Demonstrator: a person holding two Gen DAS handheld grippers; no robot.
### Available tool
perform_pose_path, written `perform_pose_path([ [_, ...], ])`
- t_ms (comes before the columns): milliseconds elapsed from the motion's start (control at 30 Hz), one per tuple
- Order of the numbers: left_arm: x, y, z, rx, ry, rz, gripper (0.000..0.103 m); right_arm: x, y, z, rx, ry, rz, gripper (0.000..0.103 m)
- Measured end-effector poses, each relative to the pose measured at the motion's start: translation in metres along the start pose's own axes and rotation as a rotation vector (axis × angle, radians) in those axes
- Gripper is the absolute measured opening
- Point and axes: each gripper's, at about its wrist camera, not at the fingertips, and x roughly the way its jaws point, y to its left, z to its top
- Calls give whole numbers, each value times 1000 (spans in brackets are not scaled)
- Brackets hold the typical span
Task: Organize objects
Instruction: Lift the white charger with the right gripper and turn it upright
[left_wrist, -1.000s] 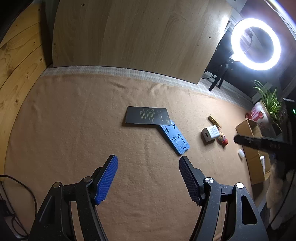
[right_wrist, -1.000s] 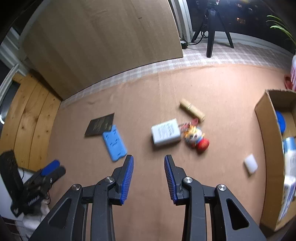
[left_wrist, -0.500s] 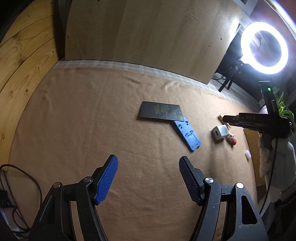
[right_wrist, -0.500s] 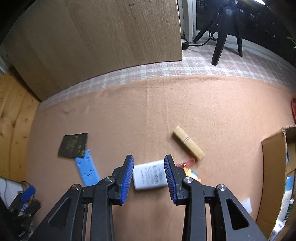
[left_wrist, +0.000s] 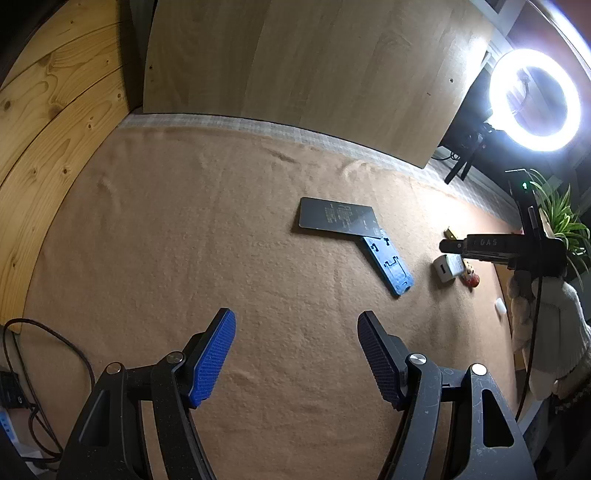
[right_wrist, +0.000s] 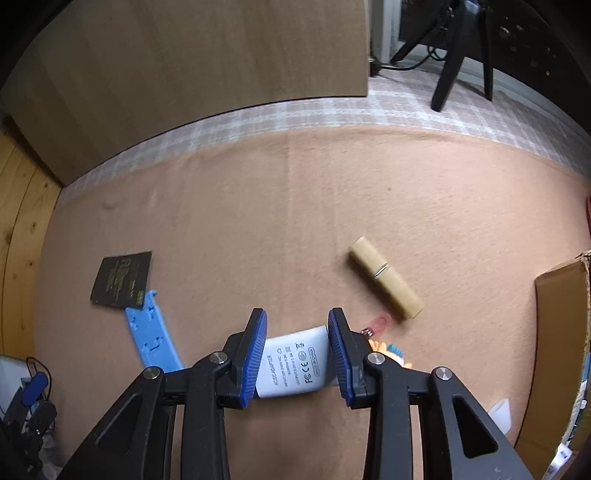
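White power adapter (right_wrist: 293, 363) is lying flat on the tan blanket (right_wrist: 295, 221), label up, sitting between the blue pads of the right gripper (right_wrist: 297, 356). Pads are bracketing its two short sides; whether they are pressing or just shy of contact, cannot tell. Adapter is looking unlifted, resting on the cloth.

Just right of it, a small toy figure (right_wrist: 388, 352) with a pink loop is peeking out behind the right finger. Beyond that, a bamboo-coloured tube (right_wrist: 386, 282) is lying diagonally. To the left, a blue phone stand (right_wrist: 153, 341) is touching the corner of a black card (right_wrist: 122, 280). A white block (right_wrist: 500, 411) is sitting near the cardboard box (right_wrist: 557, 332) at the right edge.

Left gripper (left_wrist: 295, 354) is hovering over bare blanket, fingers spread wide, holding nothing.

Judgement: the box already has some items in it, but six pieces are lying loose. Sorting is looking well short of finished; the adapter pick is only starting.
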Motion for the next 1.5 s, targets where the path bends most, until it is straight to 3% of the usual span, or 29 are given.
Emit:
perform_pose_path([
  [333, -1, -3, -5, 10, 7, -1, 72, -3, 41, -32, -127, 18, 88, 31],
  [867, 2, 7, -20, -8, 29, 14, 72, -14, 107, -117, -477, 73, 222, 31],
  [1167, 14, -20, -26, 53, 65, -42, 71, -52, 55, -128, -232, -20, 289, 31],
  [1500, 38, -67, -46, 159, 153, -158, 71, -37, 27, -131, 7, 37, 372, 31],
])
